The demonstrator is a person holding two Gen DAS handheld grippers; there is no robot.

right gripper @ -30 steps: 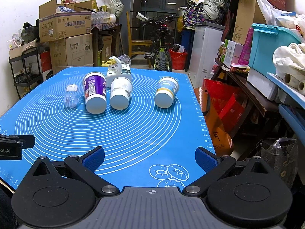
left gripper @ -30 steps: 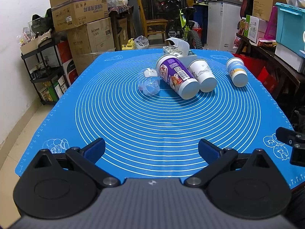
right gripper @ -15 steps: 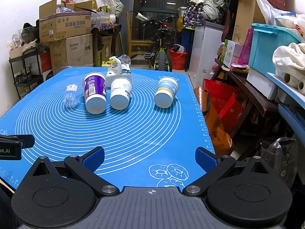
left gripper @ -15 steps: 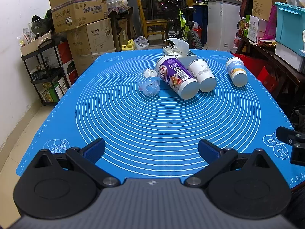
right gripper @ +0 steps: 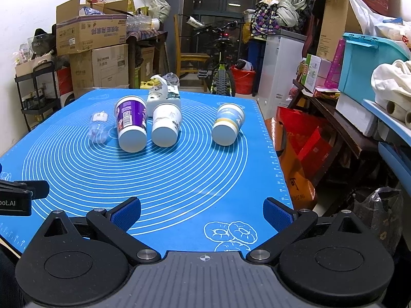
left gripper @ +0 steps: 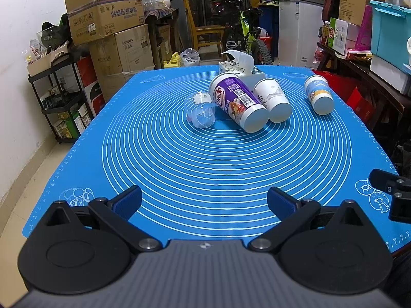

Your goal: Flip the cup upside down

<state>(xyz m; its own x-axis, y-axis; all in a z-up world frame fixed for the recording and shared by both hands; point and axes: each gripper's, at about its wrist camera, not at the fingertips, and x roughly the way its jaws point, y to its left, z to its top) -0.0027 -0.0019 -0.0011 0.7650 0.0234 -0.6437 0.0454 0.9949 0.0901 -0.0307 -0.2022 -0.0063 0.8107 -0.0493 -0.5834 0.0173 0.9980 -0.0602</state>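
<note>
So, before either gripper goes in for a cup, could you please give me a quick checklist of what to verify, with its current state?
1. Left gripper open and empty: ok.
2. Right gripper open and empty: ok.
3. Path over the blue mat to the cups free of obstacles: ok.
4. Blue-and-yellow cup apart from other items, easy to grasp alone: ok.
5. Purple cup and white cup separated enough for a finger between them: not ok, they lie side by side, apparently touching.
6. Cups empty inside: cannot tell, their bases face the cameras.
</note>
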